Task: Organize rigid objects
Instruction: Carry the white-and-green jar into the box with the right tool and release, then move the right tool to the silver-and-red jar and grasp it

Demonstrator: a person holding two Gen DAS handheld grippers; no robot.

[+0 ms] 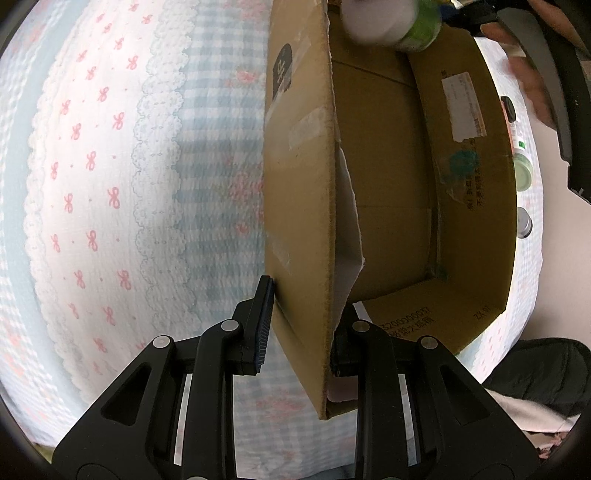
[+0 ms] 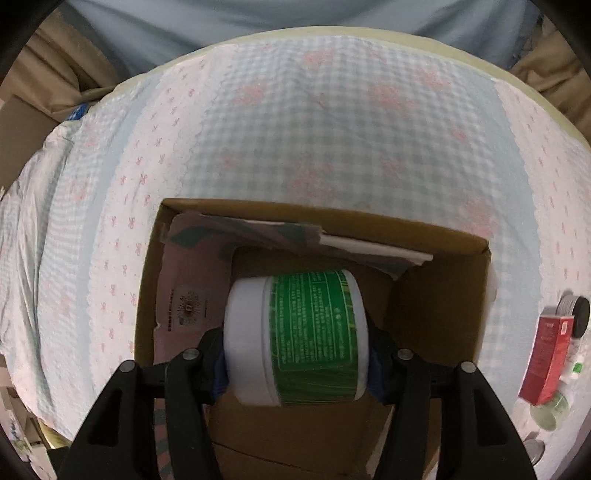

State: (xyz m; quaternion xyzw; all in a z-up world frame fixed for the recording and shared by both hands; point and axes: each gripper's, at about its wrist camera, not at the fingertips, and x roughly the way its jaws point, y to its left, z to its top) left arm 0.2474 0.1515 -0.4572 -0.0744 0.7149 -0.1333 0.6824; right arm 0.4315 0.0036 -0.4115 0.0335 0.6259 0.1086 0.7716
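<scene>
An open cardboard box lies on a bed with a blue-check, pink-bow cover. My left gripper straddles the box's near wall, one finger outside and the other inside, closed on it. My right gripper is shut on a white jar with a green label, held on its side above the box opening. The same jar shows blurred at the top of the left wrist view. A torn paper liner hangs inside the box.
Beside the box on the bed lie a red carton, a black-capped item and a pale green jar. The left wrist view shows small bottles past the box's far wall. A dark garment lies at the bed's edge.
</scene>
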